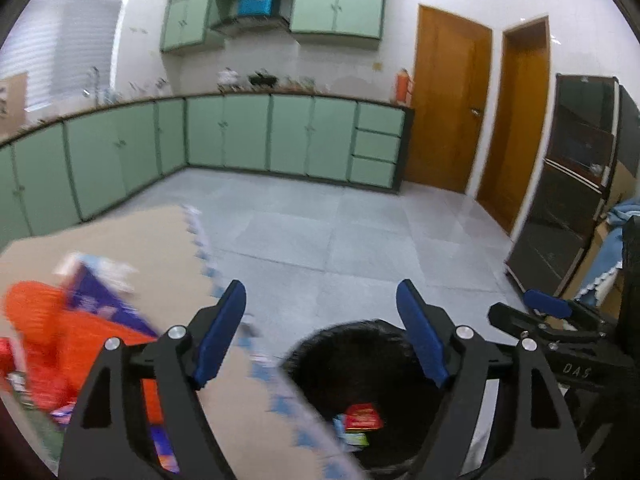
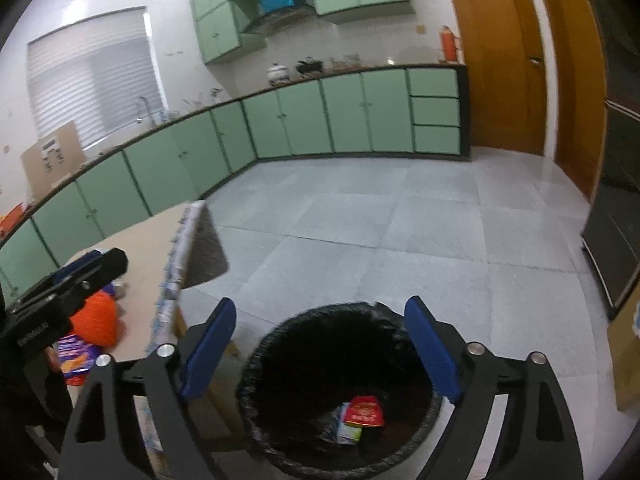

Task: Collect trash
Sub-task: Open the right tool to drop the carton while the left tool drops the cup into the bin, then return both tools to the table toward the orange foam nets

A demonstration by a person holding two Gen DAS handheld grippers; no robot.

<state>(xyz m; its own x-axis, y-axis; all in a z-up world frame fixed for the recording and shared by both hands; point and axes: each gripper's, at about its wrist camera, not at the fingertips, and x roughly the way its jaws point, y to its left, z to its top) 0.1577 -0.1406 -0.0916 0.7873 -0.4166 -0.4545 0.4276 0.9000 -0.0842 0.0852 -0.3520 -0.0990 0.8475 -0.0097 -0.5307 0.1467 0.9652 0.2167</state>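
A round bin with a black liner (image 2: 280,340) stands on the floor beside the table; a red wrapper (image 2: 365,412) and a pale green packet (image 2: 349,431) lie inside it. The bin also shows in the left wrist view (image 1: 320,344). My right gripper (image 2: 320,348) is open and empty above the bin. My left gripper (image 1: 320,332) is open and empty, over the table's edge and the bin. On the table lie an orange bag (image 1: 36,320) and a purple packet (image 1: 100,304), blurred; they also show in the right wrist view (image 2: 98,320). The right gripper (image 1: 548,304) shows at the right of the left wrist view.
The tan table (image 1: 152,248) has a patterned edge strip (image 2: 176,272). Green cabinets (image 2: 280,128) line the walls, with wooden doors (image 2: 500,60) at the right. A dark glass cabinet (image 1: 572,184) stands by the right. Grey tiled floor (image 2: 380,232) lies ahead.
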